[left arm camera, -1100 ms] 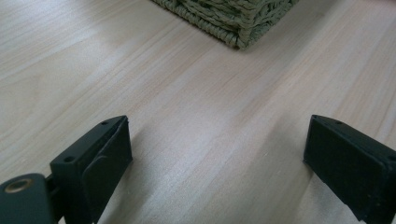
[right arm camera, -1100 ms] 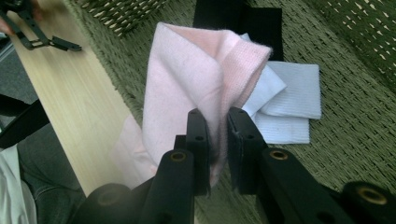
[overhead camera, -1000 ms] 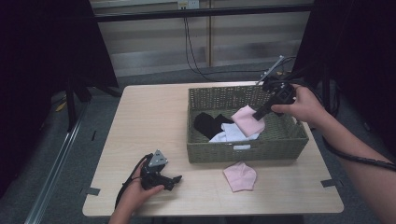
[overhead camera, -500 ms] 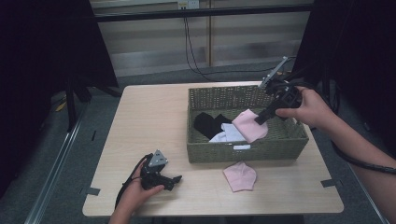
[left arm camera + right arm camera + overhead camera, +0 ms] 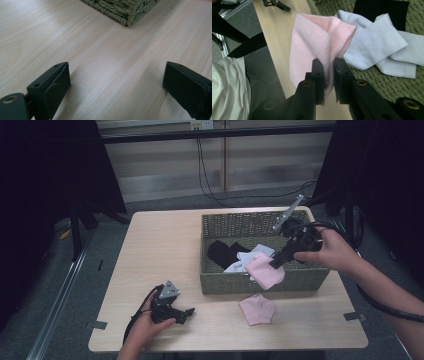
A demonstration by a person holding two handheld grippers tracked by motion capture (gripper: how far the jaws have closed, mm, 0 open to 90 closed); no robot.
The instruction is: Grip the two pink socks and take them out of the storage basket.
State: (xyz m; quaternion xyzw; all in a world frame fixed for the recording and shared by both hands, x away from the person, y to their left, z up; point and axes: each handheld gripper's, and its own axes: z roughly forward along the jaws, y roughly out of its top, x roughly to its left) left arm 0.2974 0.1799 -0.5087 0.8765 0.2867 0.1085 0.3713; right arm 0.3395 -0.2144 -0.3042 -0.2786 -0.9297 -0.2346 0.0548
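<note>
Pinching a pink sock [image 5: 265, 271] by one folded edge over the near rim of the basket [image 5: 310, 281], the right tongs [image 5: 275, 263] carry something light and floppy, best gripped through doubled cloth, while the left tongs [image 5: 187, 312] rest spread on the bench [image 5: 150, 245].

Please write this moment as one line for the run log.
right gripper: shut on pink sock, above woven green basket's front wall | left gripper: open, on wooden table
</note>
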